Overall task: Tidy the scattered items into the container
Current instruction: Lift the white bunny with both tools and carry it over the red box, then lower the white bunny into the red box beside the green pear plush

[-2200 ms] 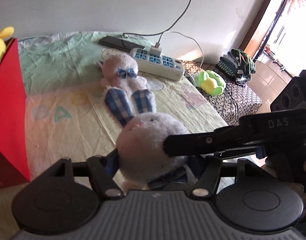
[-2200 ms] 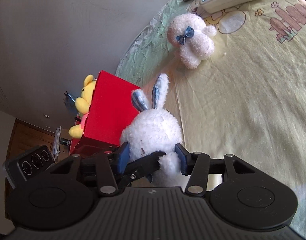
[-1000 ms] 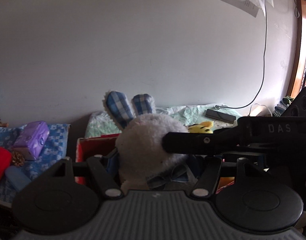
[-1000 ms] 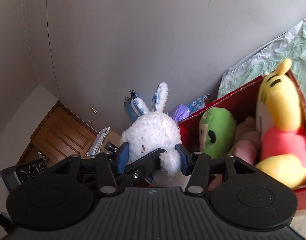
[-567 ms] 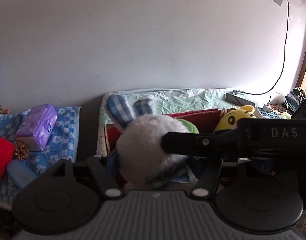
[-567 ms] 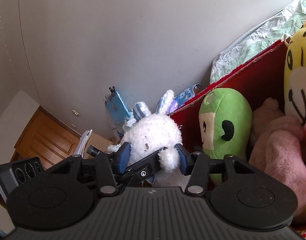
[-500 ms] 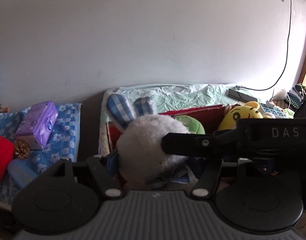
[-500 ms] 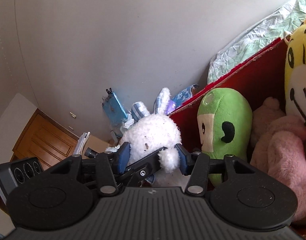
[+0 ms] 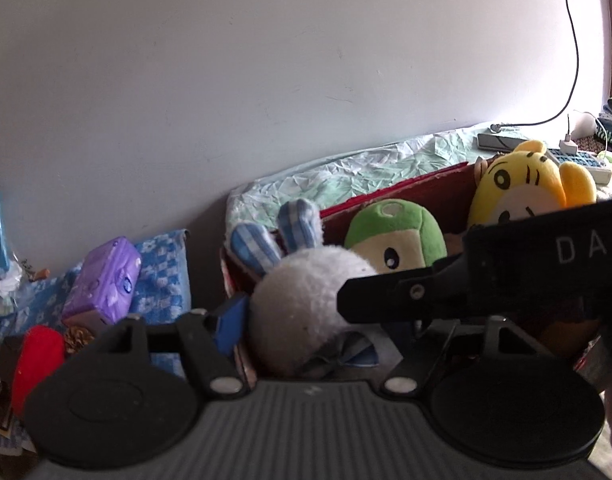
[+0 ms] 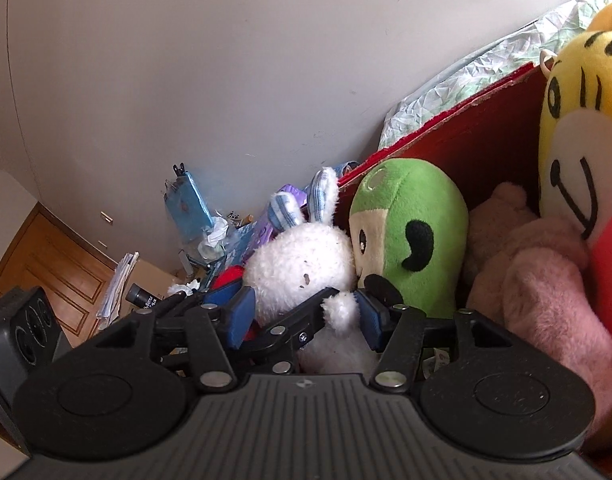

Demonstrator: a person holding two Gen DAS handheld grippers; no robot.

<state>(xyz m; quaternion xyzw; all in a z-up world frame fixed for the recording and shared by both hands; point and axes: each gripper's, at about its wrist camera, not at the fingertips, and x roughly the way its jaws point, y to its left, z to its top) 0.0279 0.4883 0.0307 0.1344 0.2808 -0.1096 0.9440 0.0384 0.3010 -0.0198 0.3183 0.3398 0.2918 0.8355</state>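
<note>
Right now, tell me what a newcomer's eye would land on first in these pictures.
First, the white bunny with blue checked ears, between both sets of tongs, the left tongs and right tongs, whose jaws are opening over the end of the red box. Next, the toys packed in that box: a green plush beside the bunny, a pink plush, and a yellow tiger at the far end.

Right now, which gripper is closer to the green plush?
Right. Both jaws are opening around the white bunny; the right gripper sits beside the green plush, the left gripper behind the bunny.
</note>
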